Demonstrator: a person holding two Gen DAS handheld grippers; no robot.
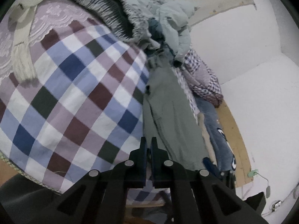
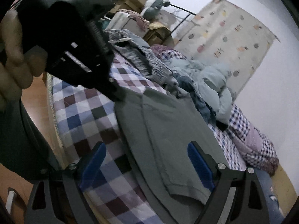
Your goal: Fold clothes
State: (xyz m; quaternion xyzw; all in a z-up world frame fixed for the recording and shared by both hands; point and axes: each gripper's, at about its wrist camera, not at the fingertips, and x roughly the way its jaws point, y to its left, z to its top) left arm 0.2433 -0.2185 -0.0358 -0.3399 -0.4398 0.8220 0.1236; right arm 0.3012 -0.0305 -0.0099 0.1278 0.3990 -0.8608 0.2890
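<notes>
A grey-green cotton garment [image 2: 168,130], folded into a long strip, lies on the bed's checked blue, maroon and white cover [image 1: 74,97], beside a heap of unfolded clothes [image 1: 168,18] piled toward the wall. Its long axis runs away from the person, from the near edge of the mattress up toward that pile.

The right gripper [image 2: 147,162] hovers over the near end of the strip with its blue-padded fingers [image 2: 200,166] spread wide and nothing between them; the hemmed end of the garment lies directly below and between the two pads. The left gripper [image 1: 149,145] has its fingers drawn almost together. It sits at the strip's left edge, but whether cloth is pinched there I cannot tell. In the right wrist view its black body, held by a hand [image 2: 13,61], reaches down to the far left corner of the strip.

So the right gripper looks nearer the hem end, and a fold of that end up along the long axis seems the likely next move.
</notes>
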